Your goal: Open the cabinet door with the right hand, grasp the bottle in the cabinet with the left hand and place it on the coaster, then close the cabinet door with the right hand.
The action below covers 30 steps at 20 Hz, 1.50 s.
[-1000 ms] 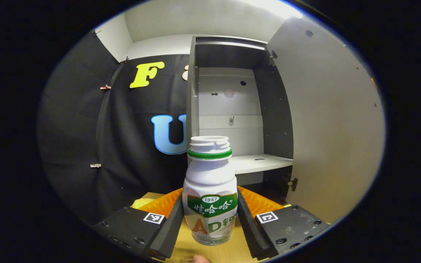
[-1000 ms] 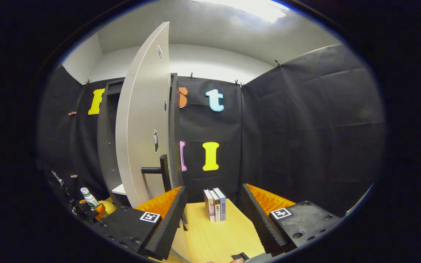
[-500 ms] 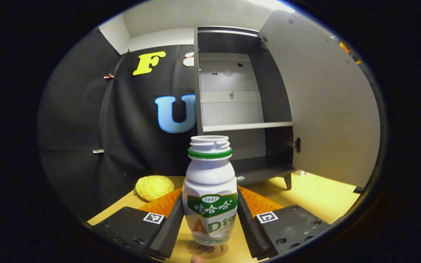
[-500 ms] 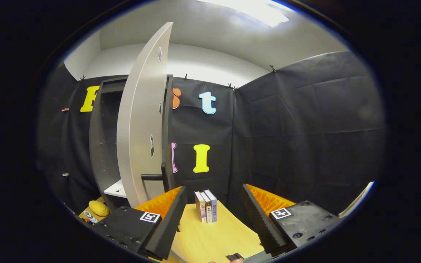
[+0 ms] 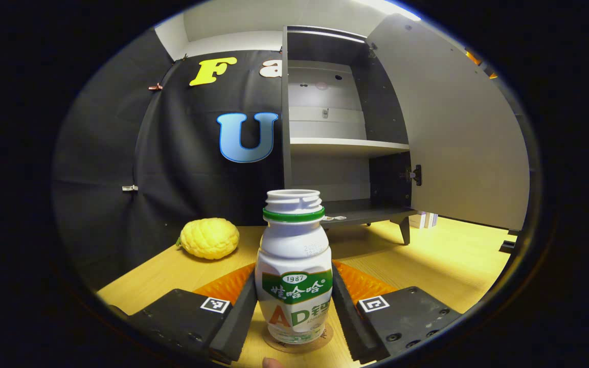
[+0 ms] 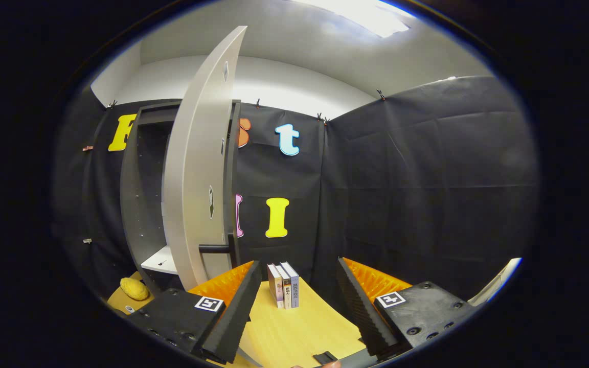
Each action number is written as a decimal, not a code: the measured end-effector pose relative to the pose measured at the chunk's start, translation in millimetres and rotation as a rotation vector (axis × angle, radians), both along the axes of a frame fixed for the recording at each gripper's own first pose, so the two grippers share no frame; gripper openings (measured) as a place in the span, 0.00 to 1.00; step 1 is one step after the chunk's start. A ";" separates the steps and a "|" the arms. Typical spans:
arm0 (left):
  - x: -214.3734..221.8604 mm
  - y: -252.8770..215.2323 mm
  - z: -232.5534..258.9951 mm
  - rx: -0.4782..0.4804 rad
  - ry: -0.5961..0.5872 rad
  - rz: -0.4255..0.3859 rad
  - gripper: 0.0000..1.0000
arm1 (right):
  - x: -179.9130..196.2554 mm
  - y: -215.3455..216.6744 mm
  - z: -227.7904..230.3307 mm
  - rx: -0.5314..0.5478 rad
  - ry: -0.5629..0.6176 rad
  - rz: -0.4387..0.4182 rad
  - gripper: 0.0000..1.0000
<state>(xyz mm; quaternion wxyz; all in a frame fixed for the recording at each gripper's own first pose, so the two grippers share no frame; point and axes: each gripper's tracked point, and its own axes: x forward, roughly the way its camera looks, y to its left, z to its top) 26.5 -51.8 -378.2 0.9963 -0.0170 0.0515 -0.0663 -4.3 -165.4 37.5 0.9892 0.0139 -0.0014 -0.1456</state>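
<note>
Capless white bottle (image 5: 293, 276) – green collar – pinched by left gripper (image 5: 293, 312); right gripper (image 6: 297, 301) spread.

Bottle (image 5: 293, 276) lowered, apparently onto coaster (image 5: 320, 341).

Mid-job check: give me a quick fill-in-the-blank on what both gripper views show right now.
1. The left gripper is shut on the ____.
2. The bottle stands over a round ____ on the table.
3. The cabinet door stands ____.
4. The right gripper has its fingers ____, with three books ahead.

Missing words: bottle; coaster; open; open
</note>
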 end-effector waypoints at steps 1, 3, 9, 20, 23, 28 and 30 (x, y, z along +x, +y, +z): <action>-0.1 -0.6 -0.1 0.003 -0.003 -0.002 0.77 | 0.7 -0.5 -0.8 0.012 0.006 -0.005 0.93; -0.8 -2.4 -4.2 0.008 0.004 -0.004 0.77 | 1.3 0.3 -1.8 0.028 0.014 -0.006 0.93; -2.0 -1.8 -8.4 0.006 0.035 0.006 0.91 | -0.2 2.6 -2.2 0.034 0.018 -0.003 0.93; -46.1 1.1 25.7 0.057 0.070 -0.021 0.94 | 2.6 3.3 -0.7 0.025 -0.006 0.044 0.93; -63.2 1.9 63.3 0.048 0.064 0.002 0.94 | 3.6 3.5 -2.2 0.016 -0.009 0.068 0.93; -74.6 -2.8 140.6 -0.004 0.041 0.020 0.94 | 7.1 2.5 -2.3 0.024 -0.017 0.109 0.93; -73.6 -0.1 170.6 -0.011 0.029 0.037 0.94 | 7.8 2.1 -1.1 0.019 -0.028 0.125 0.94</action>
